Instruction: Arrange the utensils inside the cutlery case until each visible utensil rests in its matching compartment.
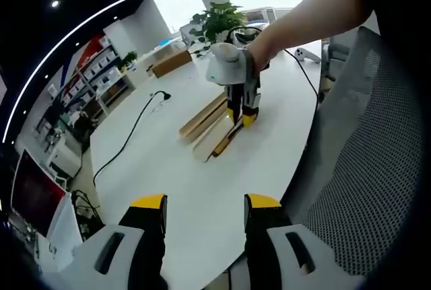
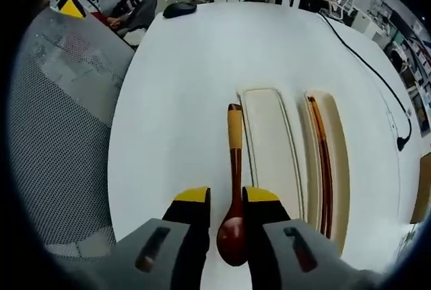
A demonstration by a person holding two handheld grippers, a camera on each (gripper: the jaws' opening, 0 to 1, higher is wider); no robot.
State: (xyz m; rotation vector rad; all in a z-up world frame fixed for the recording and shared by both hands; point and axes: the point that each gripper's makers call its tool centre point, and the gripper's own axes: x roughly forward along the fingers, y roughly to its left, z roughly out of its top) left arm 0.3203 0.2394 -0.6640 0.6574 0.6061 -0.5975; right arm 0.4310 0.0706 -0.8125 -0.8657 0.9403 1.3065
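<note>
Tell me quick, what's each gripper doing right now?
Left gripper: open, holding nothing, above the white table.
Right gripper: jaws around the wooden spoon; grip cannot be told.

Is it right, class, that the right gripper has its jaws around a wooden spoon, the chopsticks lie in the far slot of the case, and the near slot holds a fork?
Not quite. The near slot is empty, as the right gripper view shows. The right gripper does have its jaws around the spoon, and the chopsticks do lie in the far slot of the case.

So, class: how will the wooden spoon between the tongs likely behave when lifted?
The wooden spoon looks rigid, so it probably won't flex. Its glossy finish suggests it may slip. The right tongs flank it near the bowl, so the long handle might swing or droop.
</note>
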